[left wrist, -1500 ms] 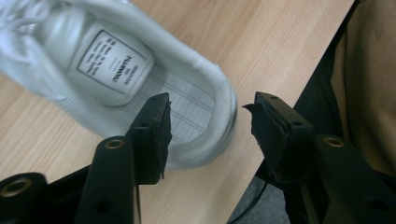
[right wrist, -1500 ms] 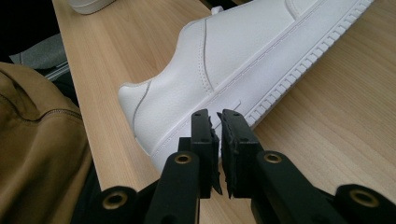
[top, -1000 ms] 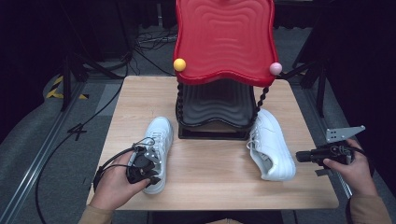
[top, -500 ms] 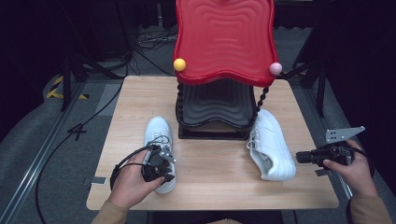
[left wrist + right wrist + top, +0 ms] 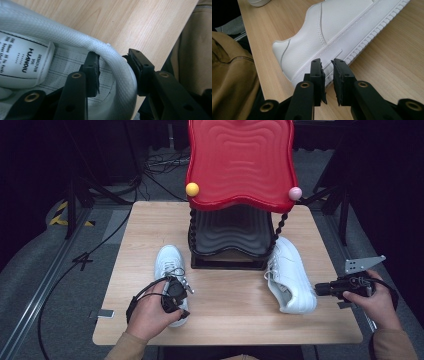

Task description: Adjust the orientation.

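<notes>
Down at the near left of the wooden table (image 5: 225, 305), the person's left hand (image 5: 147, 315) lies low over the heel of the left shoe (image 5: 169, 262), knuckles up, forearm coming in from the bottom edge in a tan sleeve (image 5: 127, 351). It carries the left gripper (image 5: 175, 292), tipped forward and down into the shoe's opening. In the left gripper view the two black jaws straddle the padded heel collar (image 5: 110, 57): one jaw stands inside the shoe over the insole, the other outside over the table. The jaws have just been opening; a sliver of space shows between the inner pad and the collar, while the outer pad sits right against it, so the collar is between them but not pinched.

At the table's right edge, the right hand (image 5: 375, 297) grips the right gripper (image 5: 320, 289) level, pointing across the table toward the right shoe (image 5: 290, 275). That shoe lies beside the black base of the red stand (image 5: 240, 165), toe toward the stand. In the right gripper view the jaws stand slightly apart with nothing between them, having just been opening a little, their tips just short of the shoe's white sole near the heel.
</notes>
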Demonstrator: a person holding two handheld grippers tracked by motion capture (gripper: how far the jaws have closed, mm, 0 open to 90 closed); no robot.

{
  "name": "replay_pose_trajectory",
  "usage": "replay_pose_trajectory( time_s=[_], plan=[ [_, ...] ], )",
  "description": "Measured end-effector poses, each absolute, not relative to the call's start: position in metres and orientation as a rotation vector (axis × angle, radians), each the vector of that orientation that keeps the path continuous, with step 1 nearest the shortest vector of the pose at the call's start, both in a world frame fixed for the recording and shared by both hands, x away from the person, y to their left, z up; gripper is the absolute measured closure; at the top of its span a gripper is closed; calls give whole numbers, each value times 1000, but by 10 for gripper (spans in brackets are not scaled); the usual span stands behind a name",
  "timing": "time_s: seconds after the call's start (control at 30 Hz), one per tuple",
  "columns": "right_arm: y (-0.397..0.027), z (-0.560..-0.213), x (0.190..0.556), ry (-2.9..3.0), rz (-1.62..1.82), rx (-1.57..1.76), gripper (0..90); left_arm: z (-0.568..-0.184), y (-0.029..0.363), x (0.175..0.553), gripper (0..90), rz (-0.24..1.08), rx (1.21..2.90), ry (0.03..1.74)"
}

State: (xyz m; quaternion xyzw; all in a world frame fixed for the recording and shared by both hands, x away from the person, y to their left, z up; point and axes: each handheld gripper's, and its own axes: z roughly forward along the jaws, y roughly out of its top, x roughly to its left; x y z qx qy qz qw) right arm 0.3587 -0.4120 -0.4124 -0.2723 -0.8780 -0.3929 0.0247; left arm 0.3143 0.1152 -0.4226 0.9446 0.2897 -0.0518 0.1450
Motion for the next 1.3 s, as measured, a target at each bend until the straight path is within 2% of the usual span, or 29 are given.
replay_pose_trajectory(
  time_s=[0.13, 0.23, 0.5, 0.8, 1.17, 1.3],
  plan=[
    [-412, -413, 359, -2711, -1213, -845, 781, -428, 111, 315, 621, -174, 2742, 882],
    [-412, -413, 359, -2705, -1215, -852, 767, -434, 110, 318, 570, -204, 2769, 929],
    [-410, -417, 360, -2696, -1201, -863, 757, -435, 114, 321, 624, -271, 2744, 904],
    [-411, -419, 360, -2686, -1209, -873, 755, -431, 117, 317, 695, -231, 2730, 810],
    [-412, -420, 361, -2681, -1206, -884, 755, -409, 125, 318, 704, -237, 2677, 758],
    [-413, -422, 362, -2681, -1200, -887, 755, -393, 128, 318, 702, -192, 2689, 730]
  ],
)
